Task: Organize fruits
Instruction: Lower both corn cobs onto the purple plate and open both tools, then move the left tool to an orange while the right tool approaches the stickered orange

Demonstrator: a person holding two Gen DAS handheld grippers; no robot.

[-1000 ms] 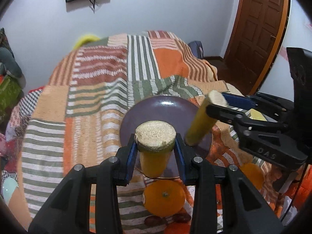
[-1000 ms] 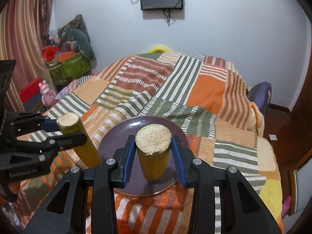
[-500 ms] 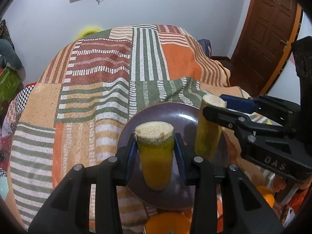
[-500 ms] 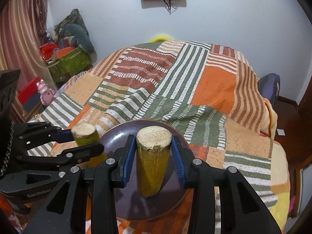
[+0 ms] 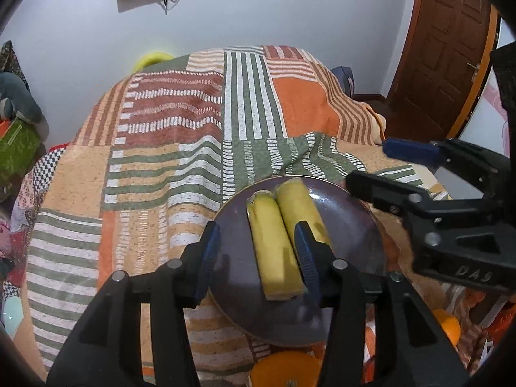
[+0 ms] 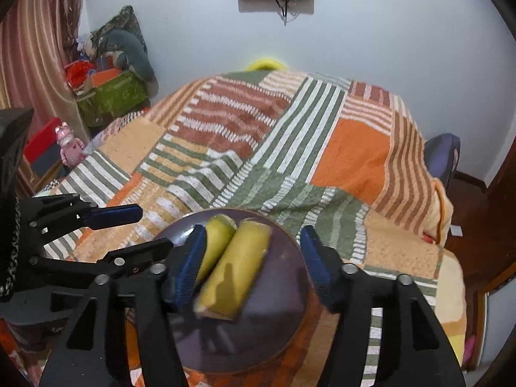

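Two yellow fruit pieces (image 5: pixel 274 245) (image 5: pixel 301 208), just released as both sets of jaws have been opening, are laid touching on the plate (image 5: pixel 354 235) near the bed's edge, left gripper (image 5: pixel 258 258) and right gripper (image 6: pixel 254 258) parted, empty; placement judged done.

Left gripper (image 5: pixel 258 258): matte black plastic frame, two angular triangulated arms, round silver screw heads at the joints, ribbed blue pads on the fingers (image 5: pixel 209 251); side panel with pale embossed lettering, mostly hidden.

Right gripper (image 6: pixel 251 258): same black frame, silver screws, blue ribbed pads; side plate marked "DAS" in raised letters.
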